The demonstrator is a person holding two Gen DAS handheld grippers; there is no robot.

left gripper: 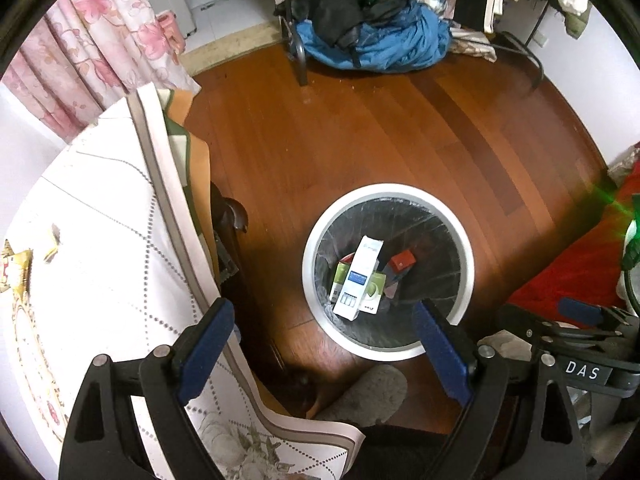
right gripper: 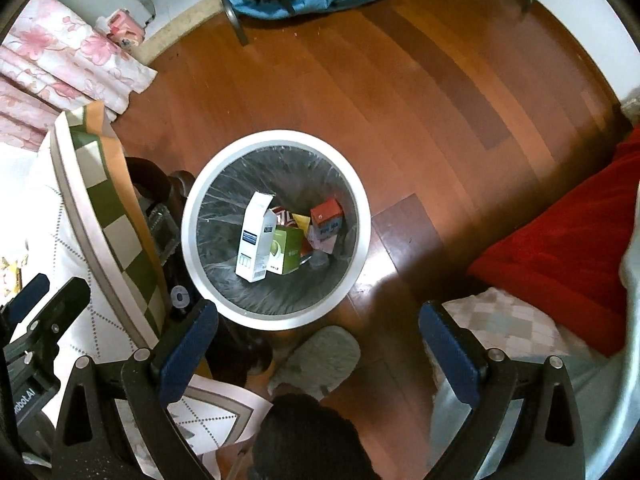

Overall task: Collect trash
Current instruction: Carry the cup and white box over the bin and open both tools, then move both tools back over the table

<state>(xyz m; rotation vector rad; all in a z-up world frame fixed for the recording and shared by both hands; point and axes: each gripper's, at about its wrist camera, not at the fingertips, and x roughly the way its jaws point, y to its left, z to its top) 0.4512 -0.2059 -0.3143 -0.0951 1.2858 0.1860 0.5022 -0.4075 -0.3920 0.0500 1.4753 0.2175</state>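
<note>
A round white trash bin (left gripper: 310,240) (right gripper: 362,200) with a clear liner stands on the wooden floor. Inside lie a tall white carton (left gripper: 358,276) (right gripper: 256,236), a green box (left gripper: 374,294) (right gripper: 288,250), a red box (left gripper: 402,262) (right gripper: 326,210) and other wrappers. My left gripper (left gripper: 324,344) hovers open and empty above the bin's near rim. Over the floor just in front of the bin, my right gripper (right gripper: 320,344) is open with nothing between its fingers. A gold wrapper (left gripper: 14,270) (right gripper: 10,274) lies on the table at the far left.
A table with a white dotted cloth (left gripper: 104,248) (right gripper: 36,208) stands left of the bin. A grey slipper (left gripper: 366,394) (right gripper: 320,360) sits near the bin. A red blanket (right gripper: 560,248) lies right. Blue clothes (left gripper: 380,40) are piled far back beside floral curtains (left gripper: 100,36).
</note>
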